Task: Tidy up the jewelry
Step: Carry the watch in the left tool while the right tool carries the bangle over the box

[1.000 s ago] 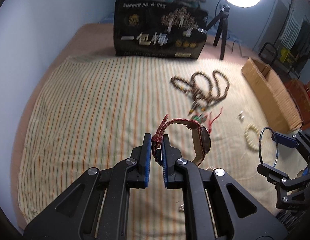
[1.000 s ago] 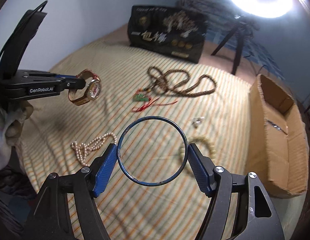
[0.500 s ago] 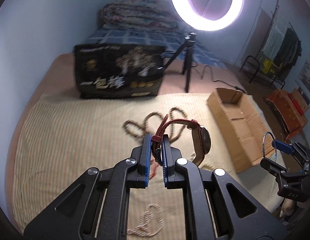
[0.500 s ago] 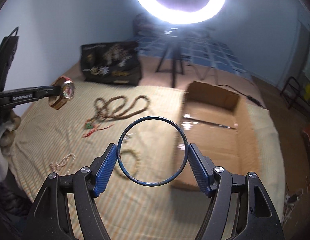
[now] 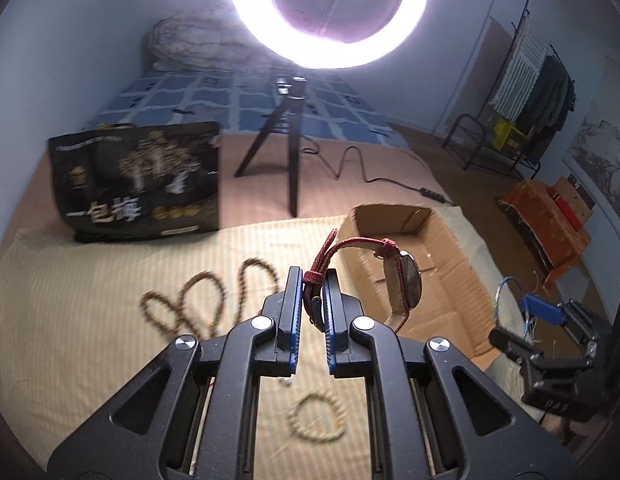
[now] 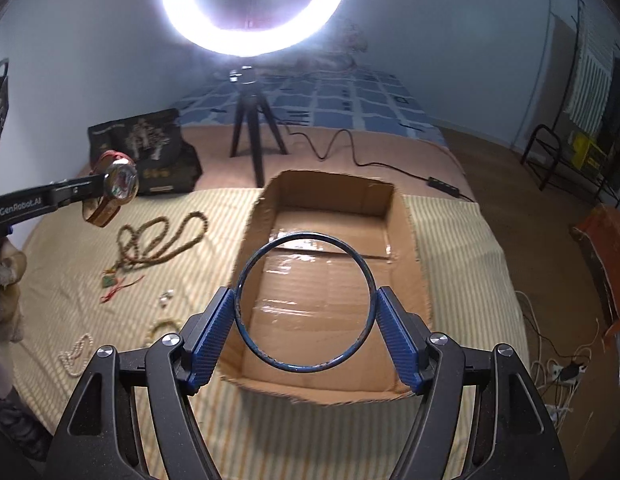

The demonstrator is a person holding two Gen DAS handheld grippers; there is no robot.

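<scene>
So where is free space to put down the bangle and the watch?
The box floor shows bare cardboard, right below the bangle. The cloth between the black bag and the bead strand is also bare. It is crowded around the strand and the bracelet.

watch (image 5: 403,286): woven red strap, shiny glass face
bangle (image 6: 304,301): thin blue metal, scuffed
box (image 6: 405,248): matt brown cardboard, glossy tape inside
cloth (image 5: 90,300): striped woven fabric
finger pads (image 6: 395,334): ribbed blue plastic
</scene>
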